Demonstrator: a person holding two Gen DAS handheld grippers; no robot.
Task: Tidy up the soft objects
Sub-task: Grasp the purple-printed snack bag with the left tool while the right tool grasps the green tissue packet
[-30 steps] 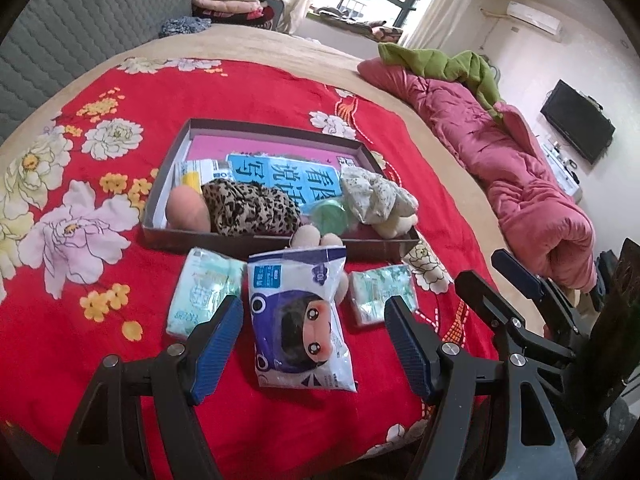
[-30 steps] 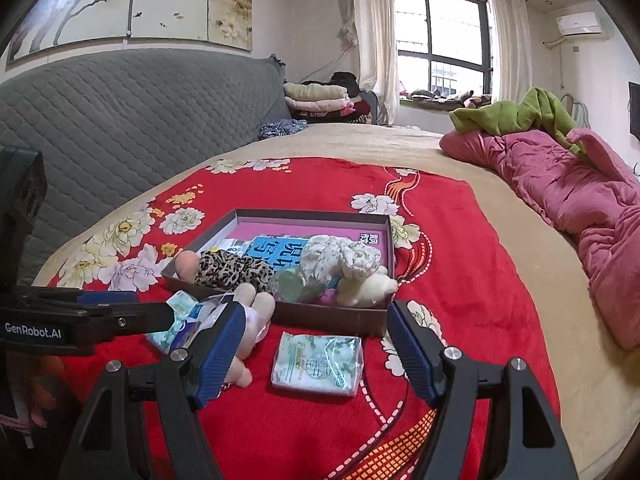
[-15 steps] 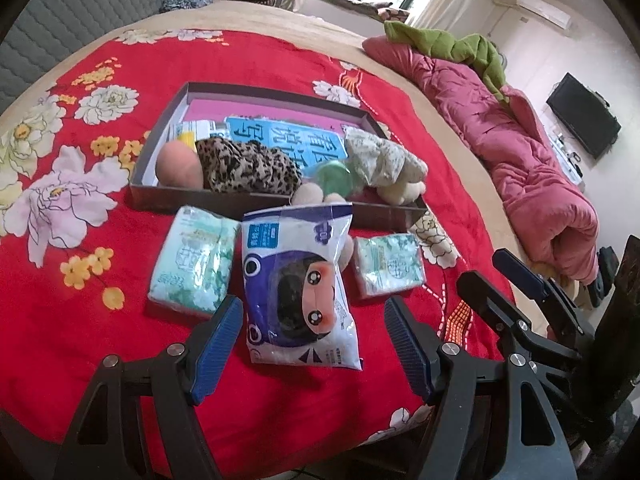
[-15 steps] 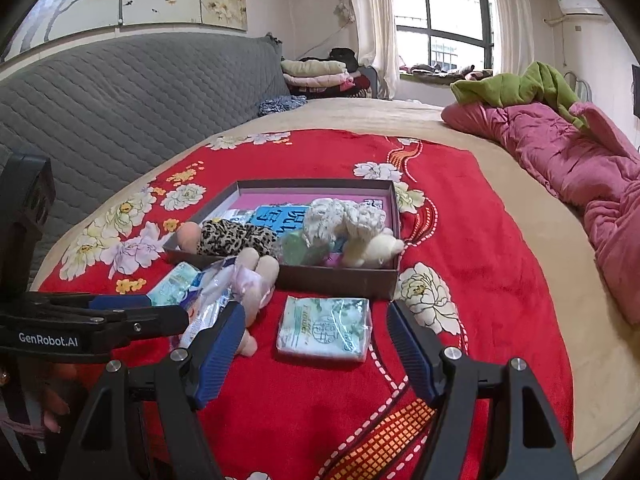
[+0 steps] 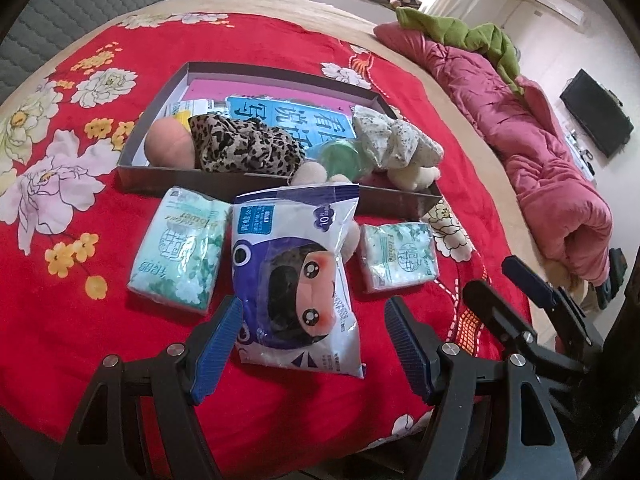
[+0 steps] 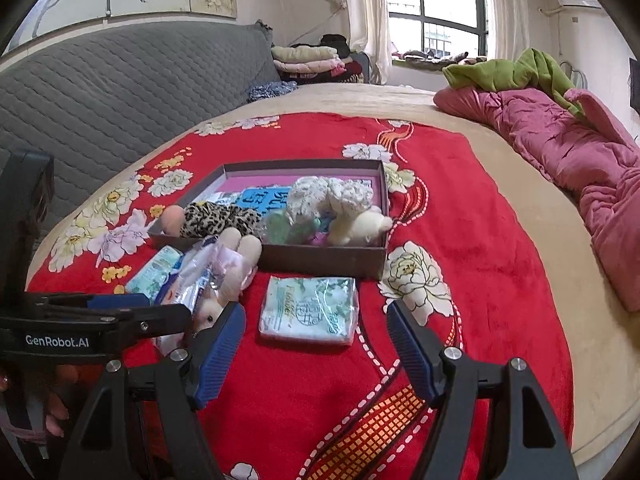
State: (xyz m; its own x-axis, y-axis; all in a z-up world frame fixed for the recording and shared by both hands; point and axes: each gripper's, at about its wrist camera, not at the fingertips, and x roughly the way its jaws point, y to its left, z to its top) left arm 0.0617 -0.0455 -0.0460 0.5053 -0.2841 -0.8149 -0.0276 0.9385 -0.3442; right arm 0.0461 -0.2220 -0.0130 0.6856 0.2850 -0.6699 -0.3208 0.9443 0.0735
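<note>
A dark shallow box (image 5: 248,184) (image 6: 320,258) on a red floral blanket holds a leopard-print plush (image 5: 244,148), a pale plush (image 5: 396,144) (image 6: 332,200), a green lid (image 5: 340,156) and a blue book (image 5: 288,114). In front lie a bagged doll (image 5: 296,280) (image 6: 208,280), a left tissue pack (image 5: 180,248) and a right tissue pack (image 5: 398,254) (image 6: 308,310). My left gripper (image 5: 314,344) is open, its fingers either side of the doll bag's near end. My right gripper (image 6: 316,346) is open, just short of the right tissue pack.
A pink quilt (image 5: 532,148) (image 6: 568,152) with green cloth (image 6: 512,70) lies along the bed's right side. A grey padded headboard (image 6: 120,80) stands at left, folded clothes (image 6: 312,60) behind. The bed edge is close below both grippers.
Both grippers have moved forward and down toward the items in front of the box; the doll bag and right tissue pack appear larger. Jaws stay open.
</note>
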